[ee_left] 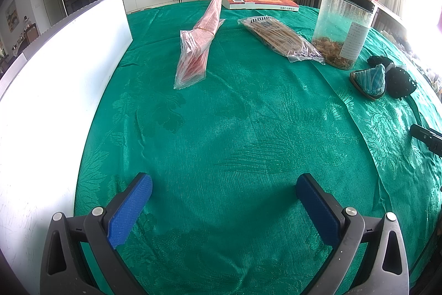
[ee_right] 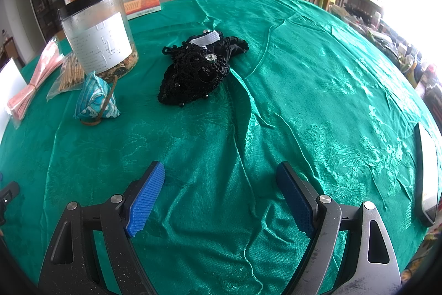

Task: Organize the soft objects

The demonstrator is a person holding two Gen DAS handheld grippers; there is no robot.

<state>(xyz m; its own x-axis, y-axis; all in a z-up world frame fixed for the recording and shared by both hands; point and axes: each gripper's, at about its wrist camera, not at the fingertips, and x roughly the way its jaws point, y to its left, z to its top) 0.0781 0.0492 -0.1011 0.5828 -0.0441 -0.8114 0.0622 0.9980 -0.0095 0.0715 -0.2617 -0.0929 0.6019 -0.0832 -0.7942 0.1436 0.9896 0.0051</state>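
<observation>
A: Report the positions of the soft items.

B: The black lace pouch (ee_right: 194, 73) lies on the green tablecloth (ee_right: 304, 101), far of the right gripper (ee_right: 221, 192) and slightly to its left. A black cloth with a white band (ee_right: 218, 42) touches the pouch on its far side. The blue patterned sachet (ee_right: 95, 101) stands left of the pouch, apart from it, near the base of the clear jar (ee_right: 99, 32).

A: Gripper status?

B: Right gripper: jaws wide apart, nothing between the blue pads, only tablecloth below. Left gripper (ee_left: 223, 201): same condition, jaws wide, nothing held.

A: Surrounding items?

B: In the left wrist view, a pink packet (ee_left: 199, 46) and a packet of brown sticks (ee_left: 279, 38) lie far of the left gripper, a book (ee_left: 257, 0) beyond them. A white board (ee_left: 55, 73) stands along the left edge. The sachet and pouch appear at far right there.
</observation>
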